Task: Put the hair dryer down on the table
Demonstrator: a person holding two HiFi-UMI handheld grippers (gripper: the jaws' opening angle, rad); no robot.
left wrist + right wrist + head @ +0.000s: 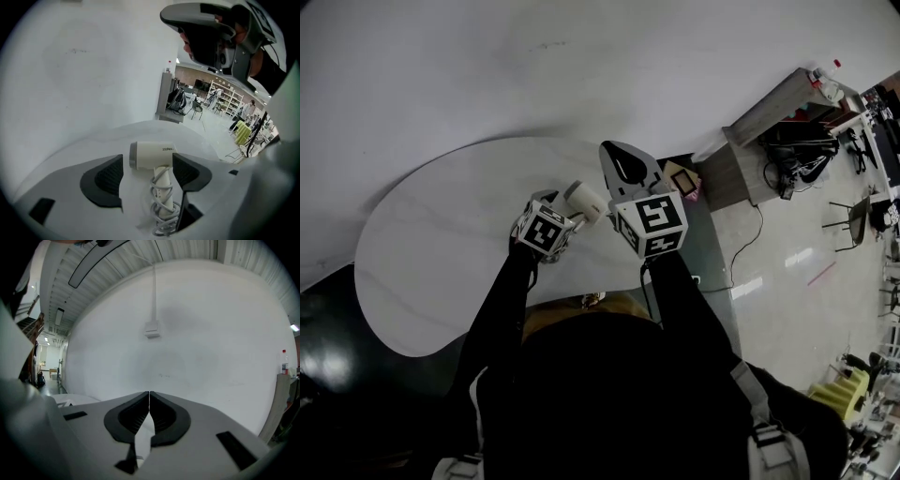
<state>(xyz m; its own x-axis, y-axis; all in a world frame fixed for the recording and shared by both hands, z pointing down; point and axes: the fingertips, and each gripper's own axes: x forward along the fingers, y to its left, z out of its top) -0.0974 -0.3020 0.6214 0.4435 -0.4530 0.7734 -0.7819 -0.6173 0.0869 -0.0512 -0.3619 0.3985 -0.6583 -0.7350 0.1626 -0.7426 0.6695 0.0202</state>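
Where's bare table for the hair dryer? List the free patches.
Free: left half of the table, between its curved edge and the wall. Crowded: the right end, where the left tool, jaws apart, straddles the hair dryer beside the right tool.

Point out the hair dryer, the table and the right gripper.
hair dryer [151,155]: left gripper view, white barrel
table [441,234]: head view, bare top
right gripper [149,394]: right gripper view, closed tips
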